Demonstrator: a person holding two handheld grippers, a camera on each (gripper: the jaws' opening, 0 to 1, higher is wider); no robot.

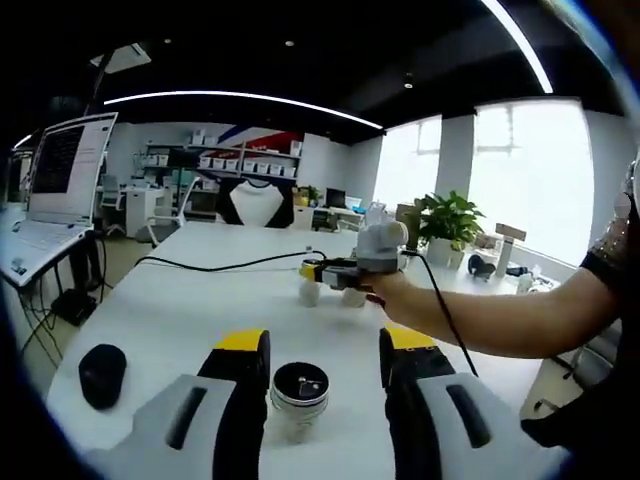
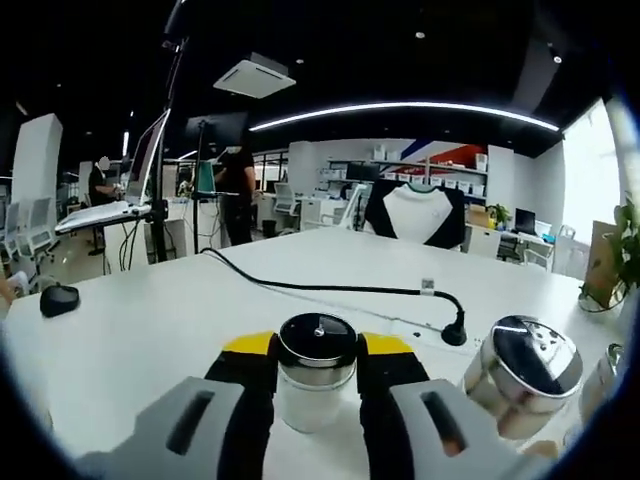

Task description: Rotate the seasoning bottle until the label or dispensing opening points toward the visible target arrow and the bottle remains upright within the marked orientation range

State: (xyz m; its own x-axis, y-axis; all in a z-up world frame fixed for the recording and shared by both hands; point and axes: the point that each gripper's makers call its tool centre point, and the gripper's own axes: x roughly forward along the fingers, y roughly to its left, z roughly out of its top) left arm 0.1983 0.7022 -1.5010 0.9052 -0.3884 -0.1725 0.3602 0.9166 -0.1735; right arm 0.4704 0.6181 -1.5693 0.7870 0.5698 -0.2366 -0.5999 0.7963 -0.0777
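While the left gripper (image 1: 325, 375) sits low over the white surface (image 1: 180, 300), its yellow-tipped jaws stand wide apart with a small seasoning bottle (image 1: 299, 398) upright between them, and there's a visible gap on each side, so nothing is clamped. You're looking down on the bottle's dark round top with a pale body under it. Off toward the surface's left edge lies a black mouse (image 1: 102, 374), and a black cable (image 1: 230, 264) snakes across the middle. Further back the right gripper (image 1: 330, 272) comes in from the right, held in a person's hand (image 1: 385, 290), with little pale containers (image 1: 311, 293) right under its tips.

Over in the right gripper view, the right gripper (image 2: 317, 375) has its jaws drawn in against a clear jar (image 2: 316, 372) with a shiny metal lid; the pads look like they're touching the glass on both sides, so it's holding that one, upright on the surface (image 2: 150, 320). Just beside it to the right stands a chrome shaker (image 2: 521, 376), tilted a bit in this fisheye, not touching the jar. A black cable (image 2: 340, 290) runs behind them to a plug-like end, and a black mouse (image 2: 59, 298) sits near the far left edge. Can't make out any arrow mark on the surface from either view.
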